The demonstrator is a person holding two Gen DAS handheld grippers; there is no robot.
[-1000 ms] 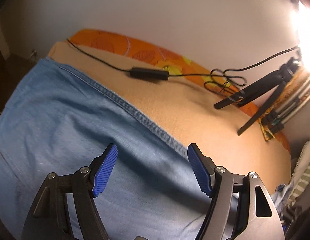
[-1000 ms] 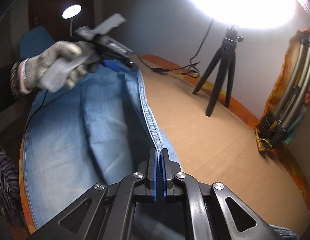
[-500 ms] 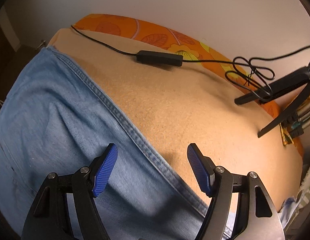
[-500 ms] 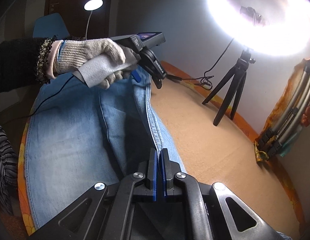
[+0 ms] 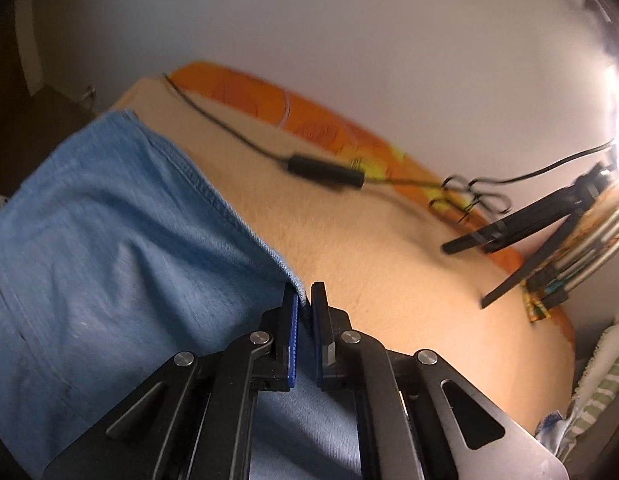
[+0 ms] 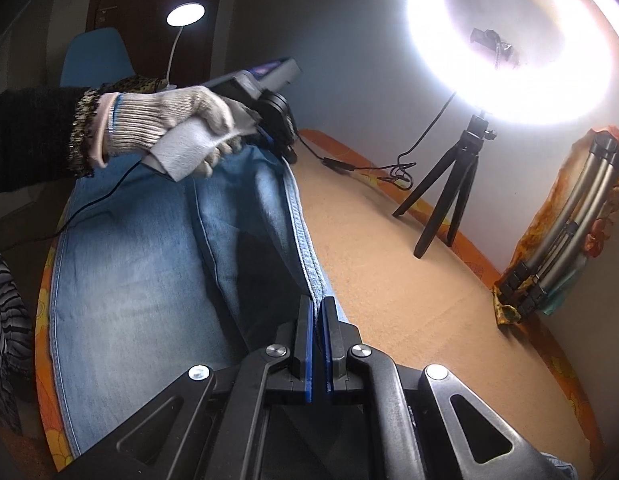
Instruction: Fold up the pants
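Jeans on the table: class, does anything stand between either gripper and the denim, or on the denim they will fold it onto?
No. The left gripper and right gripper are both shut on the seamed edge of the jeans. The denim beside them is bare; the tripod and cable stand apart from it.

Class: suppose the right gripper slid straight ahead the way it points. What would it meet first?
Probably the jeans seam clamped in the right gripper; farther along that edge, the left gripper, though depth is unclear.

- Soft faded denim on the pants (image 6: 141,280), matt, stitched seam.
- Fuzzy tan cloth over the table (image 6: 409,300).
- Matt black plastic gripper arms, ribbed blue pads (image 5: 293,332).
- Knitted glove (image 6: 169,116).
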